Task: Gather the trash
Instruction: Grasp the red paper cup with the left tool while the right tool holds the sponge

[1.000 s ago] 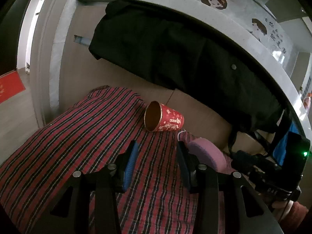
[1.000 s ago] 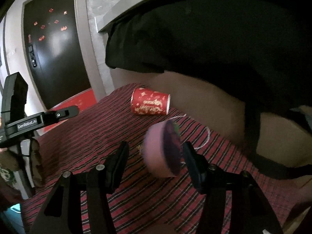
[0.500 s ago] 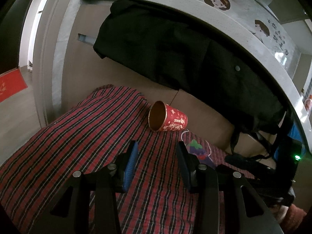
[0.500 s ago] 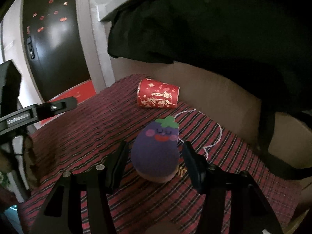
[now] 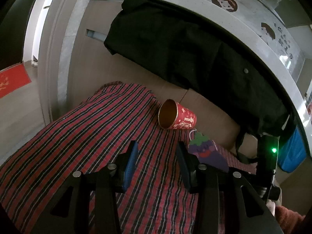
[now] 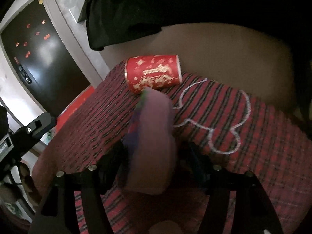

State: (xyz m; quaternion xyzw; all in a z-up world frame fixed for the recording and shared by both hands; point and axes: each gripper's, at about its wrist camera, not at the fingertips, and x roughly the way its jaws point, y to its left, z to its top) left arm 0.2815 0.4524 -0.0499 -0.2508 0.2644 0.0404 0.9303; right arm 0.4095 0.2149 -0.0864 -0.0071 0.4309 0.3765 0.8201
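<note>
The red cup [image 5: 176,118] lies on its side near the striped cloth's [image 5: 78,136] back edge. The left gripper [image 5: 156,163] hovers spread over bare cloth. The right gripper's [image 6: 154,156] jaws have just been opening, with the blurred purple toy [image 6: 154,136] between them beside the white string [image 6: 224,124].

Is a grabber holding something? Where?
Left gripper: nothing. Right gripper's jaws, just opening, flank the purple eggplant toy's sides; blur hides whether they grip.
</note>
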